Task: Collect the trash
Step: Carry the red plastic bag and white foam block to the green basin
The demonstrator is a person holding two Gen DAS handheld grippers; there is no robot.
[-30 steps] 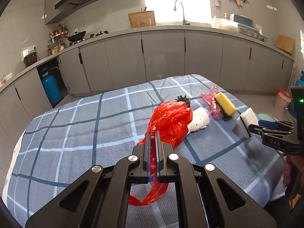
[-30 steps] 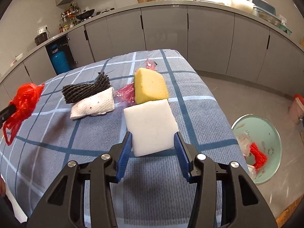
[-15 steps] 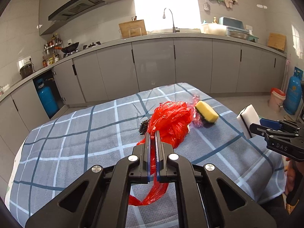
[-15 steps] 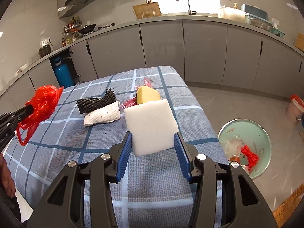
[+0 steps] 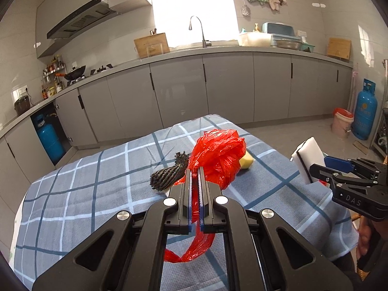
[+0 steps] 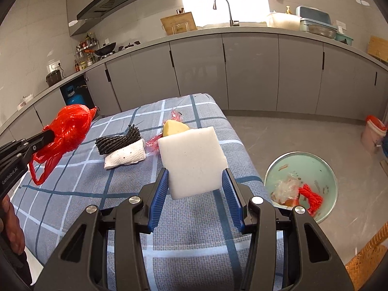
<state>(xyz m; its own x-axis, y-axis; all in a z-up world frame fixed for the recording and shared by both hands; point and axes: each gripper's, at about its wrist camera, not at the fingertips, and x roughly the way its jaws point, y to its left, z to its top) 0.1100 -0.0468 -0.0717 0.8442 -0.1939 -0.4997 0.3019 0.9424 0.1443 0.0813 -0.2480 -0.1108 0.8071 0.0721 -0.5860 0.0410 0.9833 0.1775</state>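
Grey-cabinet kitchen, checked tablecloth (image 6: 194,237); left tool (image 5: 194,169) clenched on red bag (image 5: 218,152), right tool (image 6: 195,181) grasping white foam block (image 6: 191,160).

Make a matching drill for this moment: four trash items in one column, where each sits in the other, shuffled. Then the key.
Items
1. red plastic bag
2. white foam block
3. black mesh net
4. red string bundle

Places
A. inside the green bin on the floor
B. clamped in the left tongs
C. lying on the checked tablecloth
D. held between the right tongs

Pairs: 1-B, 2-D, 3-C, 4-A
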